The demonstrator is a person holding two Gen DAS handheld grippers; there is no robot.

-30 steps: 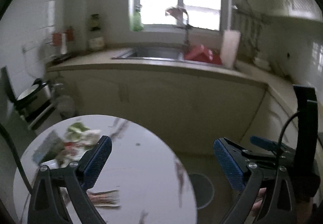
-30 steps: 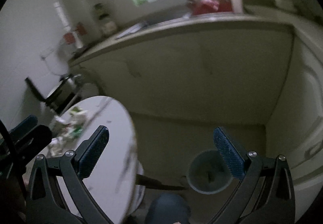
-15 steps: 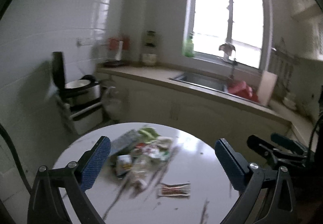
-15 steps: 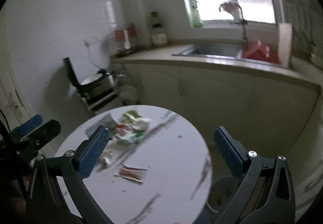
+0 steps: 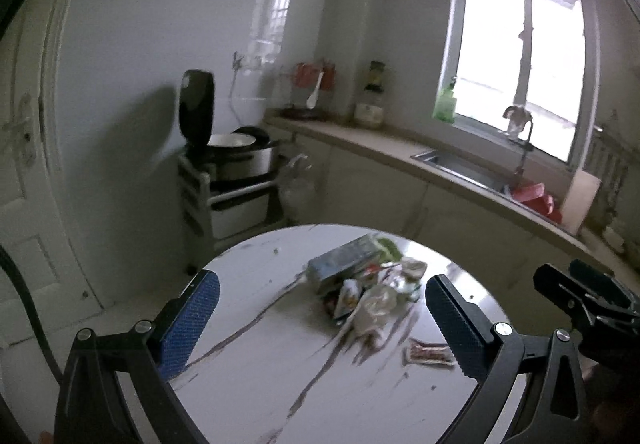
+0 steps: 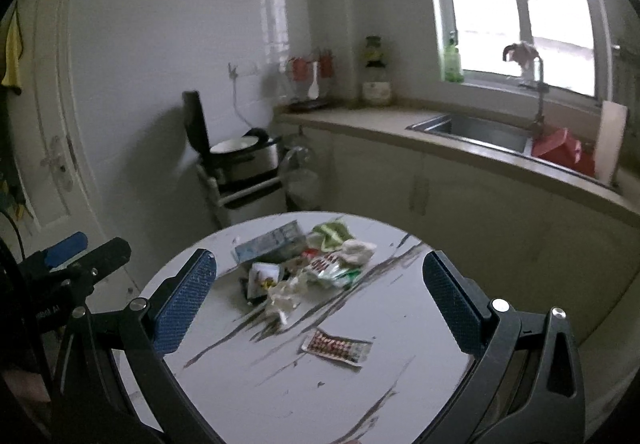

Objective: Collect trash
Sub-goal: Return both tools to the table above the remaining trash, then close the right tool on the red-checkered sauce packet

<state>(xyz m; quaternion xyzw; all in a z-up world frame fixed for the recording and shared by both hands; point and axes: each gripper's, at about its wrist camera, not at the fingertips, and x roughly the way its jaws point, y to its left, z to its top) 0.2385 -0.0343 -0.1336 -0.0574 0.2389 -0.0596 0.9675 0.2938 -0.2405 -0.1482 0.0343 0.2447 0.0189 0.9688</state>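
A pile of trash (image 6: 304, 268) lies on a round white marble-look table (image 6: 320, 384): a grey carton (image 6: 272, 244), green and white crumpled wrappers (image 6: 332, 232), and a small printed pouch (image 6: 262, 278). A flat red snack wrapper (image 6: 336, 346) lies apart, nearer me. The pile (image 5: 364, 284) and the red wrapper (image 5: 428, 356) also show in the left wrist view. My left gripper (image 5: 320, 320) and right gripper (image 6: 320, 300) are both open and empty, held above the table's near side.
A rice cooker (image 5: 236, 156) with its lid up stands on a rack by the left wall. A counter (image 6: 500, 152) with a sink (image 6: 472, 128), a red item (image 6: 560, 148) and a cutting board (image 6: 610, 140) runs under the window. A white door (image 5: 24, 204) is at left.
Both views have swung left and up from the floor bin and cabinets toward the table. The trash pile now sits between the fingers of each gripper. Both grippers stayed open.
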